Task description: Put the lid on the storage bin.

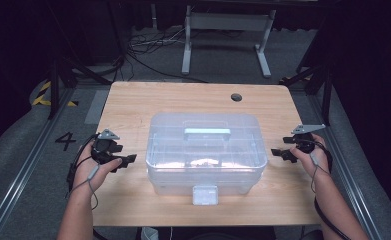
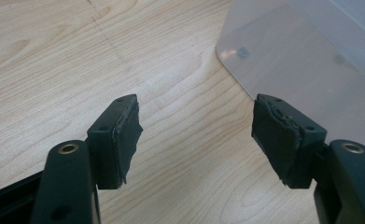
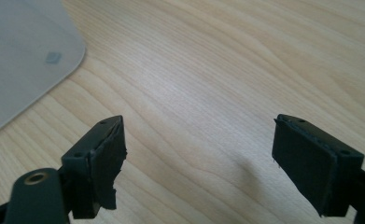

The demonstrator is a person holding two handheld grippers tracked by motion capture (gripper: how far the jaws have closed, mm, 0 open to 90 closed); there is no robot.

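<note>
Dark curtains and a grey carpeted floor [image 1: 23, 145] with loose cables [image 1: 153, 47] surround a light wooden table [image 1: 133, 105], seen from the high view with the person's forearms entering from the near edge. Centred on the table stands a clear plastic storage box [image 1: 206, 150] with its lid on; a pale carrying handle [image 1: 207, 132] lies flat on the lid and a white latch [image 1: 205, 194] sits on the near wall. Left gripper [image 1: 129, 159]: held in the left hand [image 1: 94, 170] just beside the box's left wall, jaws pointing toward it but apart from it. In the left gripper view the gripper [image 2: 196, 135] has its jaws spread wide with nothing but bare wood between the pads [image 2: 126, 140]; a rounded corner of the box [image 2: 301, 56] lies ahead and to the right of the jaws. Right gripper [image 1: 279, 153]: held in the right hand [image 1: 317, 160] near the box's right wall, jaws pointing toward it, with a gap of table between. In the right gripper view the gripper [image 3: 199, 149] is likewise released, its pads [image 3: 304, 163] well apart over bare wood, and a corner of the box [image 3: 21, 51] lies ahead and to the left of the jaws. A round cable hole [image 1: 236, 97] marks the table beyond the box, and a white frame [image 1: 228, 30] stands on the floor farther back.
</note>
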